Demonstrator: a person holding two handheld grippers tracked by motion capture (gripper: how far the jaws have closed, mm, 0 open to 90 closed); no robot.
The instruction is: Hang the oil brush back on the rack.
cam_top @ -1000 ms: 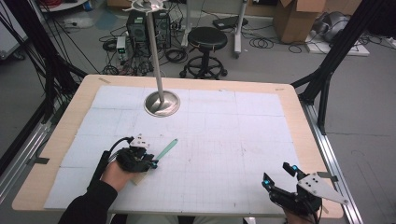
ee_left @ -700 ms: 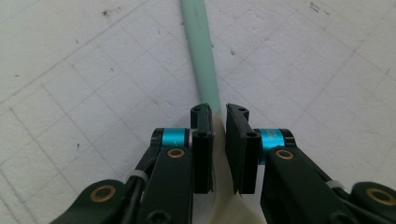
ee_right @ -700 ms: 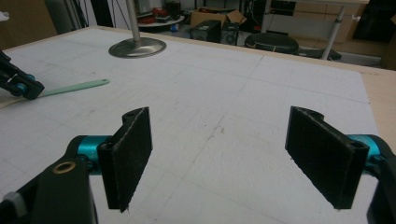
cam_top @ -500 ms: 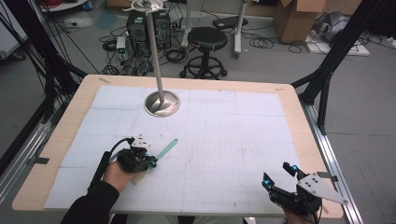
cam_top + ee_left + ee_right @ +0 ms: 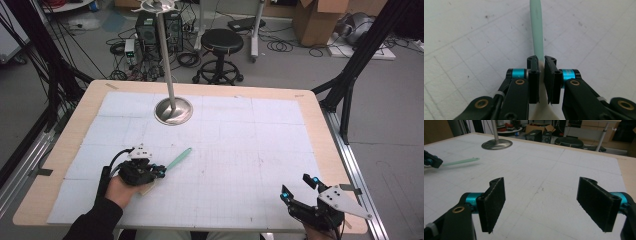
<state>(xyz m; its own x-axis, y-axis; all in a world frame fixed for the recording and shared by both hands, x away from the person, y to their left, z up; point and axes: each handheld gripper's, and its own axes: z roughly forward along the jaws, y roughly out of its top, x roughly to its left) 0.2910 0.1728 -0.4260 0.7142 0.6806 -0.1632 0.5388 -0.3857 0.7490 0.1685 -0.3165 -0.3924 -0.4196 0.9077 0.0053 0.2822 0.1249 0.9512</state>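
A thin utensil with a pale green handle (image 5: 179, 157) lies low over the white gridded mat at the front left, pointing up and to the right. My left gripper (image 5: 161, 171) is shut on it. In the left gripper view the pads (image 5: 534, 75) pinch the utensil where the green handle (image 5: 536, 30) meets its cream end, with my left gripper (image 5: 541, 61) right above the mat. My right gripper (image 5: 297, 187) rests at the front right corner, open with nothing between its pads (image 5: 492, 202). The right gripper view has the green handle (image 5: 461, 161) far off to the left.
A metal stand with a round base (image 5: 173, 111) and a tall pole rises at the back left of the mat; its base (image 5: 497, 144) also appears in the right gripper view. The wooden table rim (image 5: 65, 145) frames the mat. A black stool (image 5: 221, 40) stands behind the table.
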